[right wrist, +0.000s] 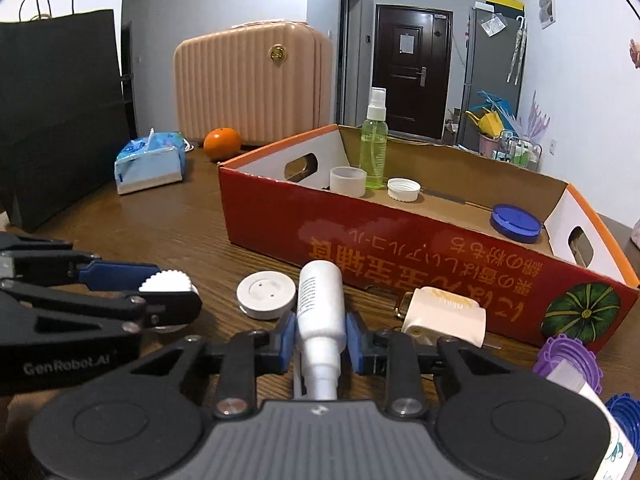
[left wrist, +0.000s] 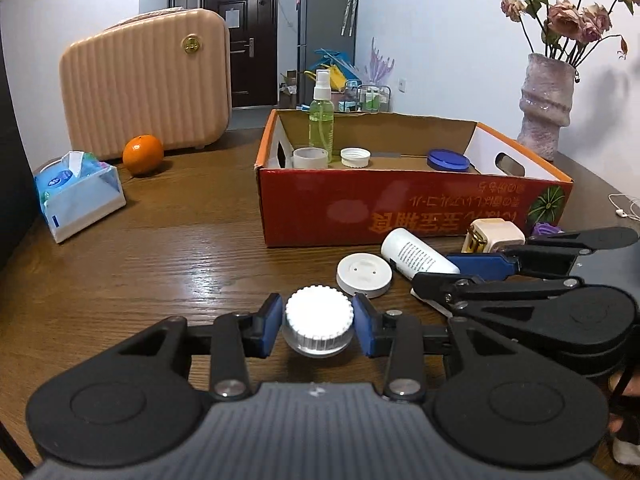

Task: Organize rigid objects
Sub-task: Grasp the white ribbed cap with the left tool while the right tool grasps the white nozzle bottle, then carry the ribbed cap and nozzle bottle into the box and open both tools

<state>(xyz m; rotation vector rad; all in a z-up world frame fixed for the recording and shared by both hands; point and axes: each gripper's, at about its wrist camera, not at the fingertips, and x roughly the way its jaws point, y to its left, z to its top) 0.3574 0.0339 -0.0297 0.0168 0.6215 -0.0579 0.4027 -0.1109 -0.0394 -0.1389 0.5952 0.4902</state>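
Observation:
My left gripper (left wrist: 318,326) is shut on a small clear jar with a white ribbed cap (left wrist: 318,316), its blue pads pressed on both sides, low over the wooden table (left wrist: 160,264). My right gripper (right wrist: 320,340) is shut on a white bottle (right wrist: 320,304) that lies on the table with its neck toward the camera. In the left wrist view the same bottle (left wrist: 416,254) lies just right of the jar. A red cardboard box (left wrist: 400,208) stands open behind both. It holds a green spray bottle (left wrist: 321,120), a clear cup (left wrist: 310,158), a white cap (left wrist: 355,157) and a blue lid (left wrist: 448,160).
A white disc (left wrist: 364,274) and a cream plug (left wrist: 496,236) lie in front of the box. A purple lid (right wrist: 568,360) is at the right. An orange (left wrist: 143,155), a tissue pack (left wrist: 78,196), a pink case (left wrist: 144,84), a vase (left wrist: 546,100) and a black bag (right wrist: 60,112) stand around.

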